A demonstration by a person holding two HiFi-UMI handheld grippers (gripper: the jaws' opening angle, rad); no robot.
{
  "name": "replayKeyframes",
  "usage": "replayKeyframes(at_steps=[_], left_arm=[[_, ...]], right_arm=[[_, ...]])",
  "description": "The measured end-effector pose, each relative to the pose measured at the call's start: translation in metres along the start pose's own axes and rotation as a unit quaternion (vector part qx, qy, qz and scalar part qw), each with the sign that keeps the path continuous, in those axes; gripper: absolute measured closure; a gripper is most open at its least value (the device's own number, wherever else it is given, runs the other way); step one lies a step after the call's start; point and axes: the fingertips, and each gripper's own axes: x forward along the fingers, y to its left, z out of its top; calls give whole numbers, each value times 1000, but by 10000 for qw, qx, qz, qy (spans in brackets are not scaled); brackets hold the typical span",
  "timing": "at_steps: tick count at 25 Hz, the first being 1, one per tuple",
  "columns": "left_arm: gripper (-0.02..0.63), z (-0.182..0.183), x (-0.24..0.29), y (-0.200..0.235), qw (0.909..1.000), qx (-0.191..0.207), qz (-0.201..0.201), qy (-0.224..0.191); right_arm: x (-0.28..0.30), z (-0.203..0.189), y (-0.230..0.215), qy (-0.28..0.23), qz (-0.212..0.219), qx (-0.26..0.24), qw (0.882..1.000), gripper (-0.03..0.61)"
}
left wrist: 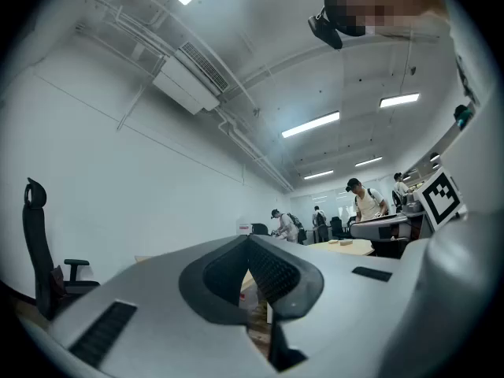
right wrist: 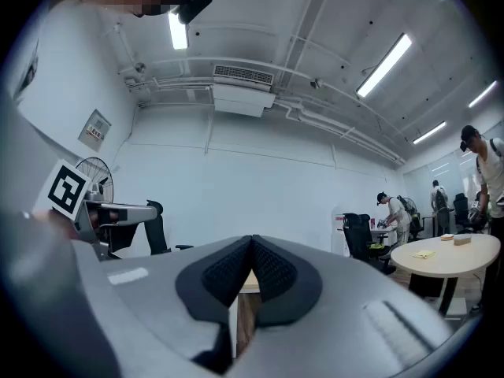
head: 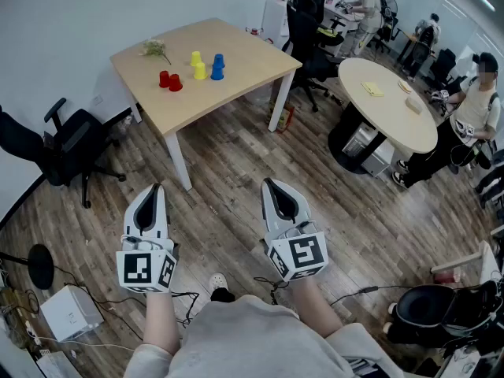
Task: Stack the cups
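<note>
**Grippers**
- Left gripper [head: 155, 189]: I read it as clenched. In its own view [left wrist: 249, 240] the jaws meet at the tip with nothing caught between them. In the head view it sits low at the left over the floor [head: 236, 172], tip aimed toward the bench [head: 244, 65]. Its marker cube [head: 146, 269] is at the rear.
- Right gripper [head: 268, 184]: clenched as well. In its own view [right wrist: 252, 241] the jaws are pressed together and empty. It runs alongside the left one, a little apart.

**Task items, all on the bench and well apart from both grippers**
- Red cups [head: 169, 80]: two, just beside each other, at the left of the group.
- Yellow cups [head: 198, 64]: two, in the middle, one nearer me than the other.
- Blue cups [head: 217, 66]: two, just right of the yellow pair.
- At this range I cannot tell whether any cup sits on another.

**Surroundings**
- Bench: pale wood top, white legs, standing near the wall ahead of me.
- Sprig [head: 155, 50]: lying on the bench beyond the red cups.
- Chair [head: 69, 146]: black, on castors, left of the bench.
- Round bench [head: 378, 109]: to the right, with a few small items on top and a person [head: 471, 120] seated beside it.
- White box [head: 71, 312]: on the floor at lower left, among cables.
</note>
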Motion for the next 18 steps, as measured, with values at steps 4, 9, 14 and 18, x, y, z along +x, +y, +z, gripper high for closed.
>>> replayKeyframes(at_steps=[4,9,14,18], left_arm=[[606,0,7,6,10000,14,-46,-6],[606,-4,19,20,10000,-7,-57,-19],[606,-3,35,38,9999,41,-136,-54],[606,-5,50,54,9996,139,-236,-99]], right_arm=[[8,-2,0,30,-24,8,10000,567],[25,-5,1,69,-71,-8,10000,566],[48,-5,2,-84,-149,-1,9999,566],[68,-7,3,-138,-213,70,9997,566]])
